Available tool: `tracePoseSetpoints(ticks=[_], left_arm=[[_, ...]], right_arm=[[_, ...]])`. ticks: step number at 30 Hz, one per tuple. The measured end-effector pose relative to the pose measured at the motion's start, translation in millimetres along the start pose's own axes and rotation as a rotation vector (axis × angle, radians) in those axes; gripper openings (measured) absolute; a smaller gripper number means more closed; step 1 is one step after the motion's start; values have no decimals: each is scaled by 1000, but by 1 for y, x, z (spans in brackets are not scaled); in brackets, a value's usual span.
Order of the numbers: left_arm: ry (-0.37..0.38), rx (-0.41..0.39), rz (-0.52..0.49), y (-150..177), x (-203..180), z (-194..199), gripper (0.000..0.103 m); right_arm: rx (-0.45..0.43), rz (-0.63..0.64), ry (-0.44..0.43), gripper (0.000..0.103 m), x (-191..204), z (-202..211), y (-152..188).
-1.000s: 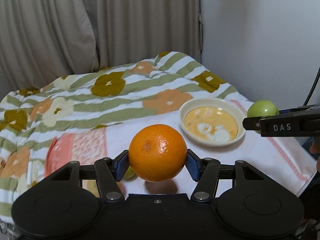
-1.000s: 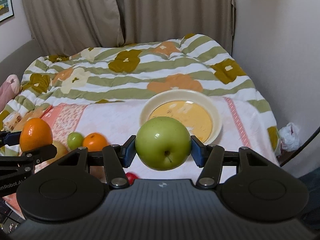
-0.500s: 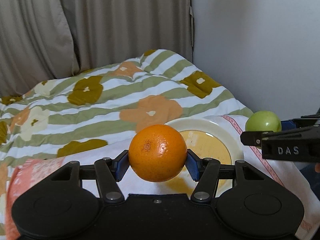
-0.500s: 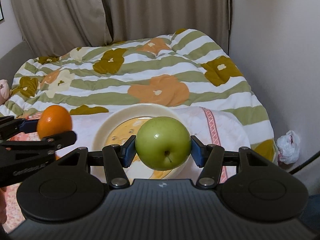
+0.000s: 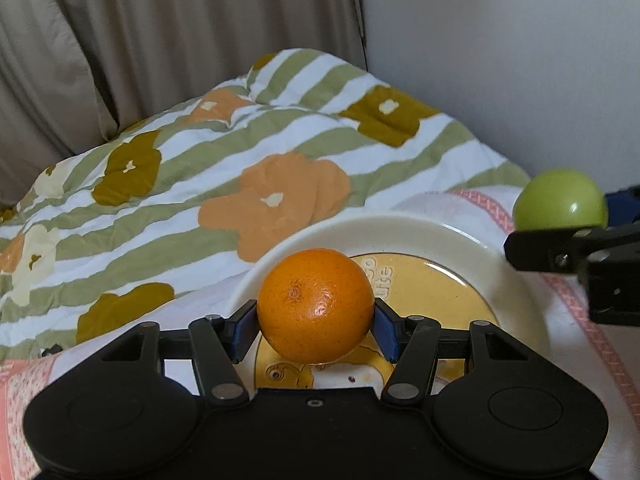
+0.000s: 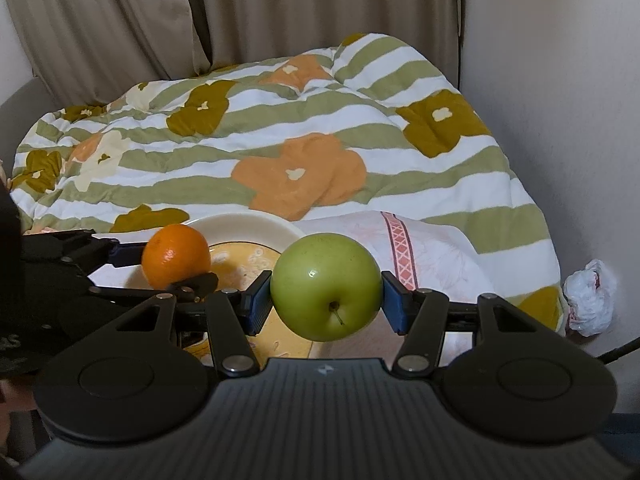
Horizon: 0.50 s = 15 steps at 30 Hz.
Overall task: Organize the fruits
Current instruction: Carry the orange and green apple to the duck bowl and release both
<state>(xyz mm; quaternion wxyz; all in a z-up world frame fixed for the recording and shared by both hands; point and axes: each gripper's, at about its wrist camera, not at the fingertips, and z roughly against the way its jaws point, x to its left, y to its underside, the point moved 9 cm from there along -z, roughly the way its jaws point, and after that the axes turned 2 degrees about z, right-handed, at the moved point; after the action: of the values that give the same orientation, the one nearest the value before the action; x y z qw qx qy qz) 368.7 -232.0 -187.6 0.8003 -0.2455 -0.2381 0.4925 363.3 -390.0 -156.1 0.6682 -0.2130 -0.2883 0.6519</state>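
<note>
My left gripper is shut on an orange and holds it above the near left part of a cream plate with a yellow centre. My right gripper is shut on a green apple and holds it above the plate's right edge. In the right wrist view the orange and the left gripper show at the left. In the left wrist view the apple and the right gripper show at the right.
The plate lies on a white cloth with a pink border spread over a striped, flowered quilt. Curtains hang behind and a white wall stands to the right. A crumpled white bag lies by the wall.
Both grippers have moved forward and closer to the plate, each still holding its fruit. The plate now looks larger and lies under the orange. The other fruits at the left have left the view.
</note>
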Motion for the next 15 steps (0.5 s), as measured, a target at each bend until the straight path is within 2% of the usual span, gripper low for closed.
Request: tracePoseSetpoints(ticks=[8,10,11,12,15], left_arm=[[-13,36,-32,3,-5,-18,65],[-30,14,-43,0,-4,-15,73],[-40,5,-53,-2,-4,-13,91],[-46,-3,-58,-4,-4,-10,103],[-33,-16,-43,-6,-1,-1,103]], right_arm=[[18,-2,-9,71,-4,-6,3],[18,1,-10,71,-5,-6,2],[18,2,-11,71,-5,-5,1],[18,1,-12,71,-4,-6,1],[15,6,-18,71,-5,-4,0]])
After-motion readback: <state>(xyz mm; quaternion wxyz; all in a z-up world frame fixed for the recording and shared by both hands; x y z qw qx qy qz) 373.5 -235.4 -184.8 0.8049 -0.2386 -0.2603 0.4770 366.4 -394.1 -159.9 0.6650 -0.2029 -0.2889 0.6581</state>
